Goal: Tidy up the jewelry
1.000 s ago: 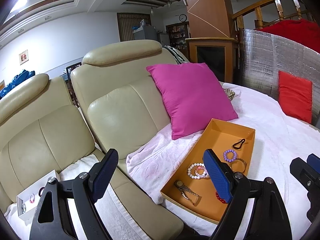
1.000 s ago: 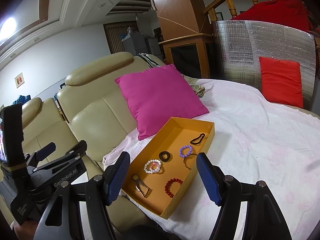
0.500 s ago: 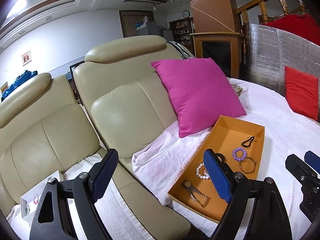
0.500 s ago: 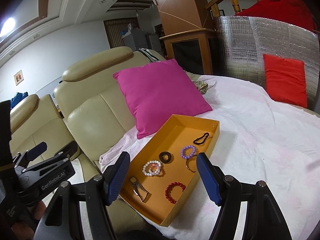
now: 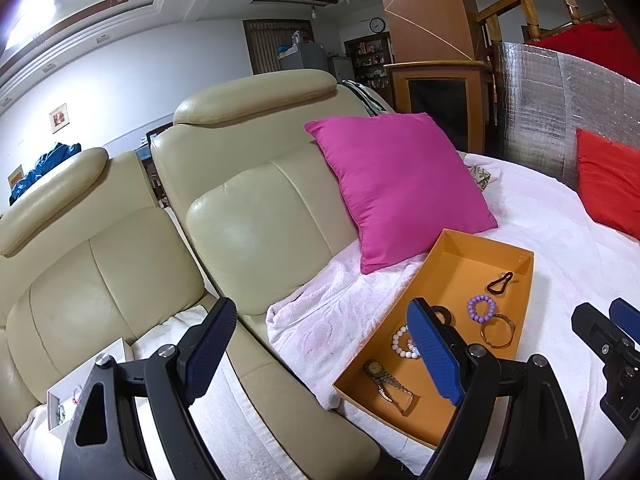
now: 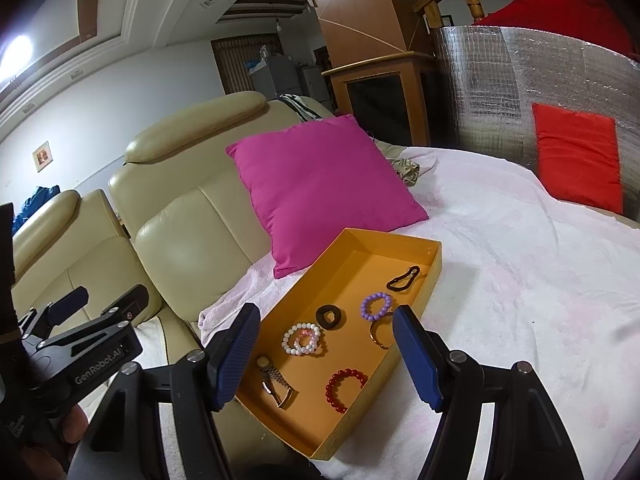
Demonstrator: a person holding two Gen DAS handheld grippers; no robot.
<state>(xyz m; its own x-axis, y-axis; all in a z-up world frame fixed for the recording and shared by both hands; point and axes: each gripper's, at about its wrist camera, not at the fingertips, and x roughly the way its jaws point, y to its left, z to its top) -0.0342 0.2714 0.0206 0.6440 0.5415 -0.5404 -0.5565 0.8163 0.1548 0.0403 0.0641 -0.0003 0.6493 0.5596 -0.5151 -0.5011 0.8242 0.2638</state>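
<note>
Hovering above the orange tray, the right gripper has its blue pads spread wide and holds nothing; the left gripper is likewise released and empty, aimed between the cream sofa and the tray. The jewelry lies loose on the tray floor: a red bead bracelet, a white pearl bracelet touching a smaller pink one, a purple bead bracelet, a wristwatch, a gold bangle, a black ring and a black clip. A white box (probably the destination) sits on the far sofa seat. The risks: pads closing on two overlapping bracelets at once, beads slipping from a flat pinch, or a finger nudging the light tray across the soft white blanket.
</note>
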